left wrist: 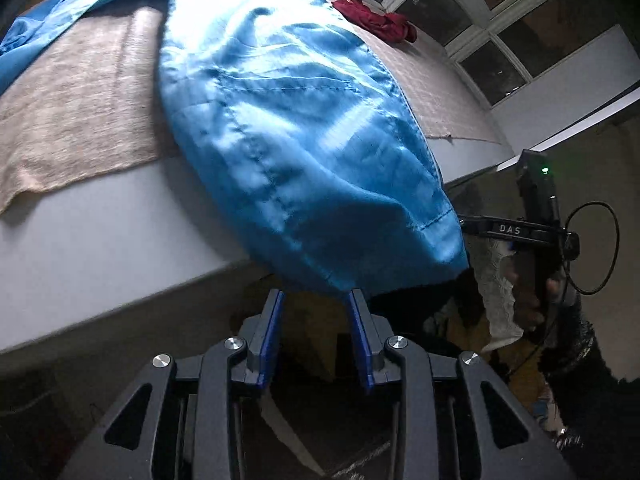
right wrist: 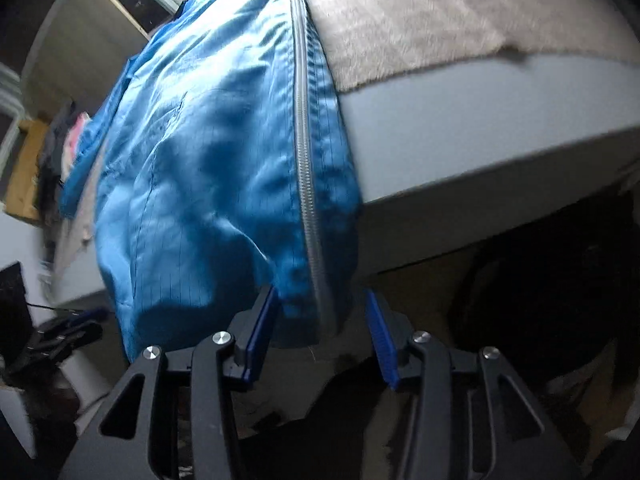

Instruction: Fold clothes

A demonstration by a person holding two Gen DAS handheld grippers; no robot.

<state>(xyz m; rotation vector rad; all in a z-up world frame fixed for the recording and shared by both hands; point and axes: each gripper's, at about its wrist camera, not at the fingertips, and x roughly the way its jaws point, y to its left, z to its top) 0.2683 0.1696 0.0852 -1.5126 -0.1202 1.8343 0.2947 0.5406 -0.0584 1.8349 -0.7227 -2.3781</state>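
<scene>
Blue zip jacket [left wrist: 280, 120] lies spread lengthwise on the beige blanket [left wrist: 80, 112] over the white table [left wrist: 100, 220]. Its hem end hangs off the near edge, toward me.

Left gripper [left wrist: 316, 300]: jaws apart, tips right at the hanging hem. I see no pinch; the cloth edge sits just above and between the blue pads, not pressed.

Right gripper [right wrist: 320, 300]: jaws spread wider, the zipper [right wrist: 304, 140] end and hem corner drooping into the gap. Pads clear of the fabric on both sides, as far as I can make out.

Handling, my read: thin, glossy, satin-like cloth. Light, fully limp, probably slippery between the pads. It creases freely and will slide on itself. The zipper tape and the stitched hem look like the only firm lines, so I judge them the best places to take hold: both hem corners, one per gripper, biting well in past the stitching so the sheen does not let it slip out.

Writing: "DAS" in white letters on the black band of the other gripper's body [left wrist: 536, 208], with a green light above it. No label legible on the jacket. A dark red garment [left wrist: 376, 20] lies farther up the table.
</scene>
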